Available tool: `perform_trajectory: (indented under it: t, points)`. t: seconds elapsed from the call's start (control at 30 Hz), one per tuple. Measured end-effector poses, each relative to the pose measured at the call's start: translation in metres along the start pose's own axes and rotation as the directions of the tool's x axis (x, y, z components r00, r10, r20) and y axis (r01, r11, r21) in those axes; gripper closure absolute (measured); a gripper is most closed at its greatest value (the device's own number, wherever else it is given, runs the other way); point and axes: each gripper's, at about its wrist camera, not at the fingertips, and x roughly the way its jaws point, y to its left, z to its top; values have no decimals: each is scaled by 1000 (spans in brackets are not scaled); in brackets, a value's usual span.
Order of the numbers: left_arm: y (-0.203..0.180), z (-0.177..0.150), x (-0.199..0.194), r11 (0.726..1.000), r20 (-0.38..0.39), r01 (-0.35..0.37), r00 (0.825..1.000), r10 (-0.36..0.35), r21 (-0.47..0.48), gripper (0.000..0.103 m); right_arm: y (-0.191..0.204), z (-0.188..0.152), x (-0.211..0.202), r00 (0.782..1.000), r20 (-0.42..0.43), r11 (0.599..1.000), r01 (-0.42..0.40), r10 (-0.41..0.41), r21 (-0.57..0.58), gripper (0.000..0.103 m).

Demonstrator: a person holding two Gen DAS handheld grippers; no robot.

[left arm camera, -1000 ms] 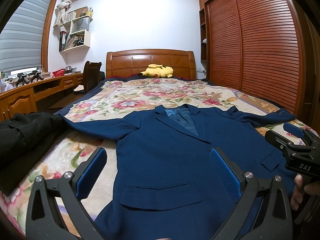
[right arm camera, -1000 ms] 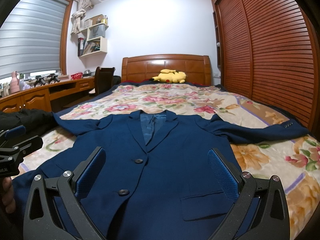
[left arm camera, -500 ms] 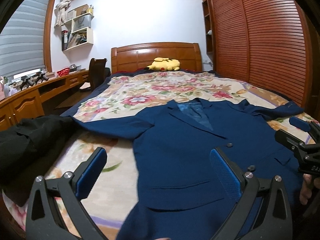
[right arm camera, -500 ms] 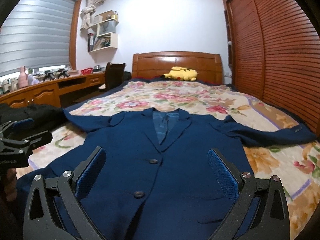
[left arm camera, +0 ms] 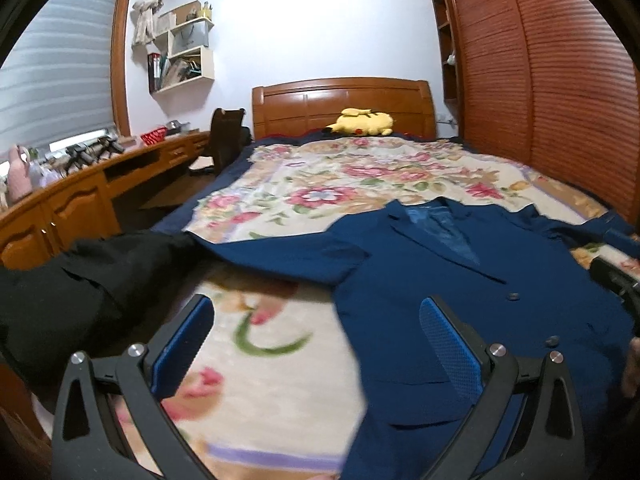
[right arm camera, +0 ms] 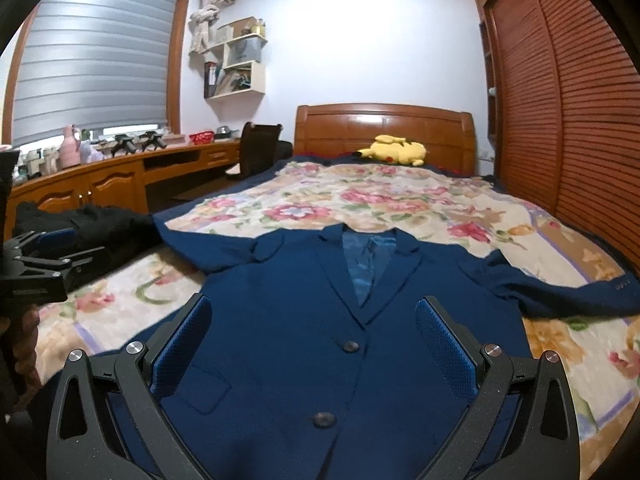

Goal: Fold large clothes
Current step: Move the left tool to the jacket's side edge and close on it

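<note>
Blue-padded fingers of the left gripper (left arm camera: pixel 316 340) spread wide, nothing between them, hovering over the floral bedspread (left arm camera: pixel 272 360) just off the jacket's edge. Right pad at about 4 o'clock overlapping the navy blazer (left arm camera: pixel 460 280); left pad at 8 o'clock over bare quilt. Farther out at 9 o'clock, a heap of black clothing (left arm camera: pixel 72 288) at the bed's near left corner, touching the tip of the blazer's outstretched sleeve. At 3 o'clock, a dark sliver of the other tool at the frame edge.

Right gripper (right arm camera: pixel 312 340) likewise gaping, empty, poised above the blazer's front with both pads over navy cloth. Two dark buttons (right arm camera: pixel 351 346) fastened between the pads, on the 6-to-12 line; lapels and shiny blue lining beyond at 12 o'clock. Blazer lying flat, face up, collar toward the headboard, one sleeve stretched toward 10 o'clock, the other toward 3 o'clock with small cuff buttons showing. Flap pocket at 7 o'clock. Left tool seen from this side at 9 o'clock, gripped by a hand (right arm camera: pixel 24 340).

Past the garment, at 12 o'clock, a yellow plush toy (right arm camera: pixel 394 151) against the wooden headboard (right arm camera: pixel 384 128). At 10 o'clock a wooden desk (right arm camera: pixel 120 176) under a window blind, wall shelves above; at 2 o'clock, louvred wardrobe doors (right arm camera: pixel 560 100).
</note>
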Motion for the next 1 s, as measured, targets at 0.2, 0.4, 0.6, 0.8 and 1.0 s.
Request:
perform_trajectory:
  t: [0.2, 0.4, 0.6, 0.8, 1.0]
  points:
    - [20, 5, 16, 1000, -38, -16, 999, 17, 20, 0, 10, 20, 16, 1000, -8, 999, -7, 6, -38, 0]
    - [37, 8, 38, 1000, -95, -4, 995, 6, 29, 0, 24, 42, 39, 1000, -13, 998, -25, 25, -54, 0]
    - [52, 11, 70, 1000, -175, 28, 984, -26, 12, 0, 39, 49, 66, 998, -25, 996, -61, 59, -72, 0]
    - [67, 18, 107, 1000, -227, 9, 974, -3, 21, 0, 42, 33, 99, 992, -87, 993, -94, 88, -73, 0]
    - [84, 28, 156, 1000, -291, 7, 957, -11, -14, 0, 31, 25, 120, 986, -135, 993, -107, 100, -52, 0]
